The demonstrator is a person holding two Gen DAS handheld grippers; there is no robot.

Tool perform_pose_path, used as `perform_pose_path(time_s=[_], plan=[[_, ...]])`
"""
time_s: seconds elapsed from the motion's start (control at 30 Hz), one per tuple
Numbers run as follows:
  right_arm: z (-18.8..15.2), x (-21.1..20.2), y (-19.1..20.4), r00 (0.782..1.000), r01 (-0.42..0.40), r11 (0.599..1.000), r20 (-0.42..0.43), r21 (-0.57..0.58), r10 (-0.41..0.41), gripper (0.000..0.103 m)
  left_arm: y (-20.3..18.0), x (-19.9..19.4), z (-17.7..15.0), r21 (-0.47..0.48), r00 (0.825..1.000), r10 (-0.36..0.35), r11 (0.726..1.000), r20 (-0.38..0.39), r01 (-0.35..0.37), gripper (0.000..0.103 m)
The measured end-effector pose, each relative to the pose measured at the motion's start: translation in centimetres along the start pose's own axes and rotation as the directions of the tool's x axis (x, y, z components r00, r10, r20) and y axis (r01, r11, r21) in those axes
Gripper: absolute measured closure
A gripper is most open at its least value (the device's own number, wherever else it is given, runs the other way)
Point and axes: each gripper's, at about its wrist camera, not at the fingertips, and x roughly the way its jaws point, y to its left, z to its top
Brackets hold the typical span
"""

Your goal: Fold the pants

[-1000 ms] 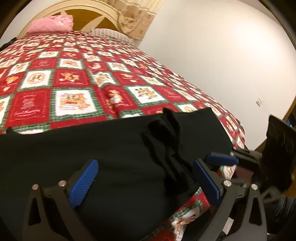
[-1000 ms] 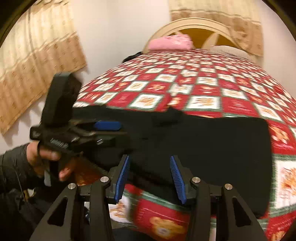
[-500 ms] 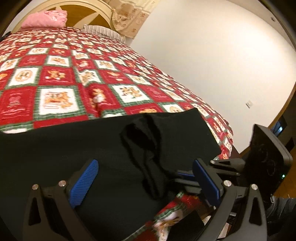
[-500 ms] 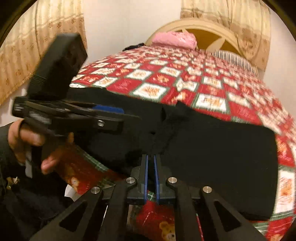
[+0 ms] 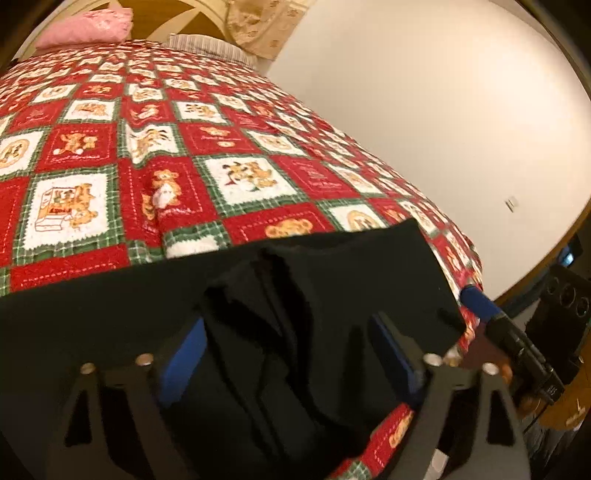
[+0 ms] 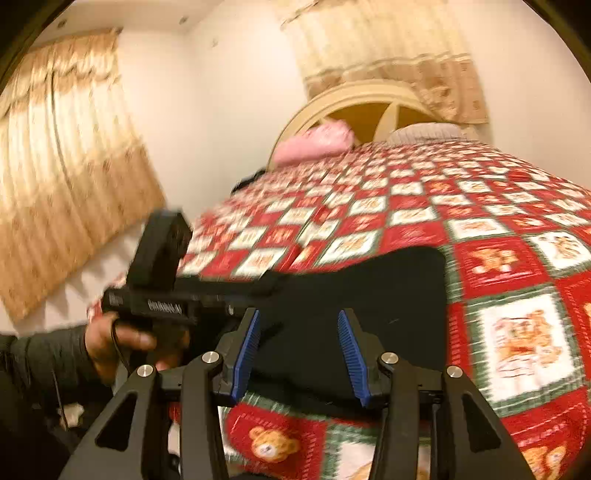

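Left wrist view: the left gripper (image 5: 288, 354) fingers gape wide around a bunched ridge of the black pants (image 5: 332, 280), bedspread (image 5: 184, 155) beyond. Right wrist view alone shows the right gripper (image 6: 299, 354) fingers spread, empty, over the pants' (image 6: 369, 295) flat edge, with the person's hand (image 6: 122, 343) holding the left gripper (image 6: 207, 295) beside them.

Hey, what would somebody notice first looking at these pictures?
The red, white and green teddy-bear quilt fills the bed, with a pink pillow at the headboard. Black pants lie across the near edge, a bunched fold between the open left gripper. The right gripper hovers open just above them.
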Motion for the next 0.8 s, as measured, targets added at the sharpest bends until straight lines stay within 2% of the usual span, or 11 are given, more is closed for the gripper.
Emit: perform_pose_path(time_s=[0.03, 0.1, 0.13, 0.17, 0.23, 0.37, 0.53, 0.6, 0.7, 0.77, 0.8], plan=[[0.1, -0.3, -0.4, 1.000, 0.006, 1.000, 0.020, 0.012, -0.006, 0.055, -0.1, -0.1, 0.0, 0.003, 1.000, -0.001, 1.000, 0.005, 0.001, 0.030], [0.2, -0.9, -1.0, 0.998, 0.017, 0.999, 0.053, 0.038, -0.019, 0.048, -0.4, -0.4, 0.1, 0.012, 1.000, -0.005, 1.000, -0.008, 0.005, 0.076], [0.2, -1.3, -1.8, 0.996, 0.028, 0.997, 0.085, 0.074, -0.034, 0.047, -0.5, -0.4, 0.1, 0.015, 1.000, -0.015, 1.000, -0.011, 0.015, 0.085], [0.2, -1.3, -1.8, 0.996, 0.028, 0.997, 0.085, 0.074, -0.034, 0.046, -0.8, -0.8, 0.1, 0.025, 0.999, -0.037, 0.999, -0.006, 0.037, 0.089], [0.4, -1.7, -2.4, 0.992, 0.049, 0.993, 0.108, 0.109, -0.061, 0.046, -1.4, -1.6, 0.2, 0.043, 0.999, -0.038, 0.998, 0.016, 0.037, 0.090], [0.6, -2.4, -3.7, 0.986, 0.077, 0.984, 0.134, 0.163, -0.099, 0.045, -0.8, -4.1, 0.9, -0.011, 0.994, -0.098, 0.995, 0.052, 0.099, 0.091], [0.4, -2.3, -3.8, 0.986, 0.085, 0.982, 0.125, 0.169, -0.107, 0.041, 1.3, -6.8, 1.6, -0.077, 0.993, -0.092, 0.992, 0.073, 0.098, 0.091], [0.2, -2.2, -3.1, 0.987, 0.085, 0.987, 0.121, 0.139, -0.102, 0.041, 2.9, -7.5, 1.4, -0.121, 0.995, -0.085, 0.988, 0.060, 0.092, 0.091], [0.1, -2.2, -2.3, 0.989, 0.071, 0.992, 0.121, 0.104, -0.084, 0.041, 4.3, -7.3, 0.7, -0.145, 0.998, -0.033, 0.989, 0.046, 0.040, 0.091], [-0.2, -1.3, -0.8, 0.996, 0.010, 0.999, 0.085, 0.041, -0.014, 0.041, 5.6, -6.8, 0.2, -0.178, 0.999, -0.019, 0.984, 0.035, 0.025, 0.091], [-0.2, -1.3, -0.8, 0.996, 0.010, 0.999, 0.085, 0.041, -0.014, 0.041, 6.0, -6.6, 0.0, -0.185, 0.999, -0.016, 0.983, 0.033, 0.021, 0.091]])
